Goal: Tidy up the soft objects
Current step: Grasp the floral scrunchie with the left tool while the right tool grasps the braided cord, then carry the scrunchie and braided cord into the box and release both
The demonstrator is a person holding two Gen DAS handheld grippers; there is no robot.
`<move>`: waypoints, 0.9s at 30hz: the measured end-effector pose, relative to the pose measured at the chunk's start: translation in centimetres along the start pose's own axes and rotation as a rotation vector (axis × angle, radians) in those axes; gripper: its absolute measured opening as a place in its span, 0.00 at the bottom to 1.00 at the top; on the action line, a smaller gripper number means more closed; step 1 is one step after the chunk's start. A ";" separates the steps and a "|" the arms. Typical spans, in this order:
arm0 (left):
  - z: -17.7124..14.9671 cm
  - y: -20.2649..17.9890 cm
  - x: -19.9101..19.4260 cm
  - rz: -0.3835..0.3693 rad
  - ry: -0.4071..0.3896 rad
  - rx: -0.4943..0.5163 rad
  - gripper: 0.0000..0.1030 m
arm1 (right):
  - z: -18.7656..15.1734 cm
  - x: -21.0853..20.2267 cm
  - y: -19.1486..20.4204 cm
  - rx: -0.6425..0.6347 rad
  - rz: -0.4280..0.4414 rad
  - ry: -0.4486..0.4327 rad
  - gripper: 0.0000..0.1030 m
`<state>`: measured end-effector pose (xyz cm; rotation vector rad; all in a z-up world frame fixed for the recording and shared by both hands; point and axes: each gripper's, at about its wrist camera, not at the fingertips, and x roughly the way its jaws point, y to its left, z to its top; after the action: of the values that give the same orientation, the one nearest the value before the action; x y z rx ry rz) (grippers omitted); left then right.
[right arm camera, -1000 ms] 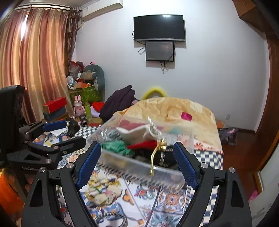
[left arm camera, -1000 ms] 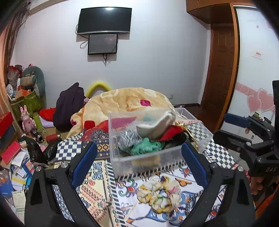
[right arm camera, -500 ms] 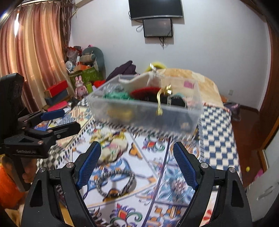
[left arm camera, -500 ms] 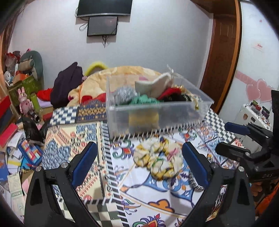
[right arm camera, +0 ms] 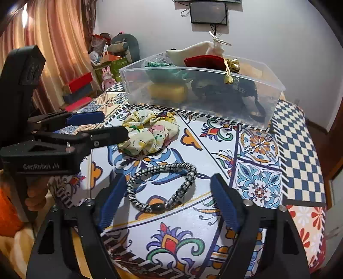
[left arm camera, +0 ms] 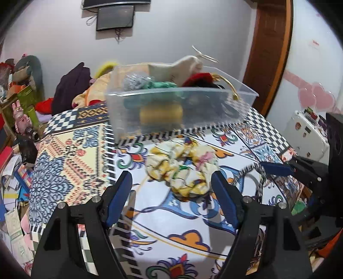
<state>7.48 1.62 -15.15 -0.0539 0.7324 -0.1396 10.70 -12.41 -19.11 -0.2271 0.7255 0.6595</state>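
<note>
Grippers: your left gripper (left arm camera: 171,191) gapes wide, framing the floral scrunchie (left arm camera: 182,167); your right gripper (right arm camera: 166,197) gapes over the braided hair tie (right arm camera: 163,186), before the clear bin (right arm camera: 201,90).

A dark screen (left arm camera: 115,17) hangs on the wall; a pink rabbit toy (right arm camera: 106,75) stands near striped curtains (right arm camera: 54,40).

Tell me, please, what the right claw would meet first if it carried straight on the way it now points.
Most likely the braided hair tie, which lies on the patterned tablecloth between the open fingers of the right claw. The clear bin stands well beyond it. Height above the cloth is hard to judge.
</note>
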 end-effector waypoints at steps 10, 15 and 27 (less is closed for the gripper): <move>0.2 -1.1 2.2 -0.046 0.064 -0.010 0.60 | -0.1 -0.6 -1.6 0.025 -0.065 -0.036 0.24; 0.1 -1.8 2.3 -0.045 0.049 0.016 0.37 | 0.1 -1.1 -2.5 0.069 -0.041 -0.050 0.10; 0.6 -1.1 -0.5 -0.036 -0.043 0.024 0.14 | 1.4 -3.1 -3.2 0.102 -0.028 -0.114 0.08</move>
<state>7.41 0.57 -14.24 -0.0473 0.6872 -0.1807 11.75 -15.85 -16.09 -0.1050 0.6436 0.6017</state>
